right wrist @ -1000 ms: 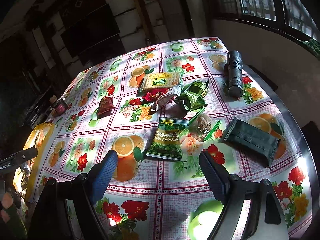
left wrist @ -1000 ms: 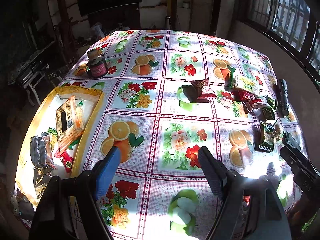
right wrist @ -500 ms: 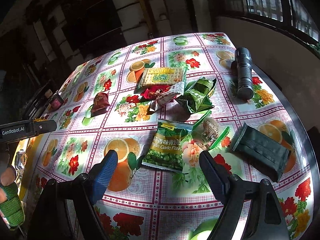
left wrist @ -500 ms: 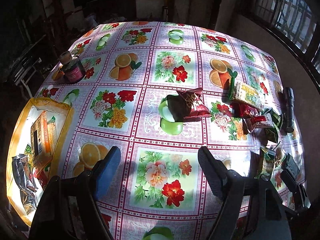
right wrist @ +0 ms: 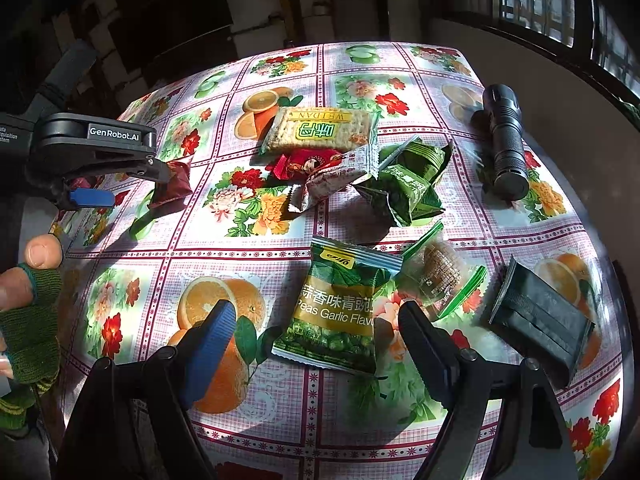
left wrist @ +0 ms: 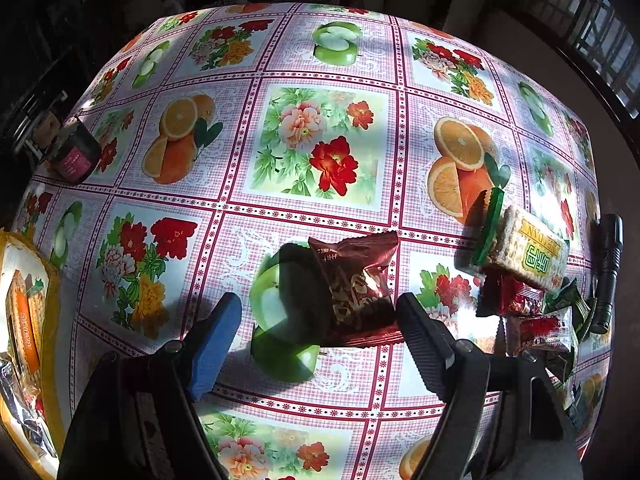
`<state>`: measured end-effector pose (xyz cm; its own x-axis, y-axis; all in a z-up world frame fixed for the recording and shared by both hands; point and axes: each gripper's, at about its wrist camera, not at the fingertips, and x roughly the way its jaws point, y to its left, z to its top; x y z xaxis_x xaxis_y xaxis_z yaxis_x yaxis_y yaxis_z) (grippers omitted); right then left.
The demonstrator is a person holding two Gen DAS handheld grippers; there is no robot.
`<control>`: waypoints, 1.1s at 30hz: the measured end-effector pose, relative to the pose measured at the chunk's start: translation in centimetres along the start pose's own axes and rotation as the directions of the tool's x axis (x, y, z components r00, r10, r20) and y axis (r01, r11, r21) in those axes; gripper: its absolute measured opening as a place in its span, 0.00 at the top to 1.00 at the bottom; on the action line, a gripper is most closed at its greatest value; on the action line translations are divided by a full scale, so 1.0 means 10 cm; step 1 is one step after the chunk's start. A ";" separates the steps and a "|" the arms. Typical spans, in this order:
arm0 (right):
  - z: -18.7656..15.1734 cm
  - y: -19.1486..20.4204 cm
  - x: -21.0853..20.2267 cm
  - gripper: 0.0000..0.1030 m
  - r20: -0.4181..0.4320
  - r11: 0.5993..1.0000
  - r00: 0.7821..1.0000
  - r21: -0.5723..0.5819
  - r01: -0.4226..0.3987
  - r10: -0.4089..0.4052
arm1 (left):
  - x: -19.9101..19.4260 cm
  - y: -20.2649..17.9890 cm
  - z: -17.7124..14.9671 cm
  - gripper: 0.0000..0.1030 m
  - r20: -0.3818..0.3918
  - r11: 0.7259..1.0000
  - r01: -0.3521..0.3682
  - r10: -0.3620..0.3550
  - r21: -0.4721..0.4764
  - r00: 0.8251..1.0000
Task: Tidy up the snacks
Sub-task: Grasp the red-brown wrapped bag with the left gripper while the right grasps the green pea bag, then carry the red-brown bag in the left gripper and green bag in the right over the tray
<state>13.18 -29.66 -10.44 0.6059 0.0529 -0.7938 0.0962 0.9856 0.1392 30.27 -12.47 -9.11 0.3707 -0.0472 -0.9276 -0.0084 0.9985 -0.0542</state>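
A: Currently the left tongs (left wrist: 318, 322) are spread wide and empty, just short of the dark red snack packet (left wrist: 356, 288) lying alone on the flowered surface (left wrist: 320, 140).

B: Right tongs (right wrist: 316, 334)?

A: Also spread, holding nothing, low over the garlic pea packet (right wrist: 340, 312). Cracker pack (right wrist: 320, 130), green packets (right wrist: 412, 184) and flashlight (right wrist: 505, 144) lie beyond.

B: Handling estimate for the red packet?

A: Light, puffed foil film; likely slick and crinkly, contents probably crushable. Judgement: pinch across the flat crimped seam at the near edge rather than the inflated middle. The yellow tray (left wrist: 54, 296) at far left already holds snacks and looks like the destination.
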 end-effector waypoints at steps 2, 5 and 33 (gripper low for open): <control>0.00 0.01 0.04 0.17 -0.007 1.000 1.000 -0.013 0.015 -0.015 | 0.08 -0.04 0.04 0.24 -0.015 1.000 0.010 -0.010 -0.001 1.000; 0.00 0.03 0.08 0.19 -0.007 0.998 0.999 -0.041 0.045 -0.045 | 0.17 -0.10 0.08 0.24 -0.026 1.000 0.011 -0.011 -0.003 1.000; -0.11 0.57 -0.46 0.60 0.093 0.977 0.974 -0.079 -0.198 0.205 | -0.83 0.88 -1.04 0.70 0.145 0.996 -0.087 0.091 -0.033 0.985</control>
<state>10.08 -24.08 -6.65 0.6832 0.2389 -0.6901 -0.0887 0.9651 0.2463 17.41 -3.58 -5.71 0.4987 0.0486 -0.8654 -0.0715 0.9973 0.0148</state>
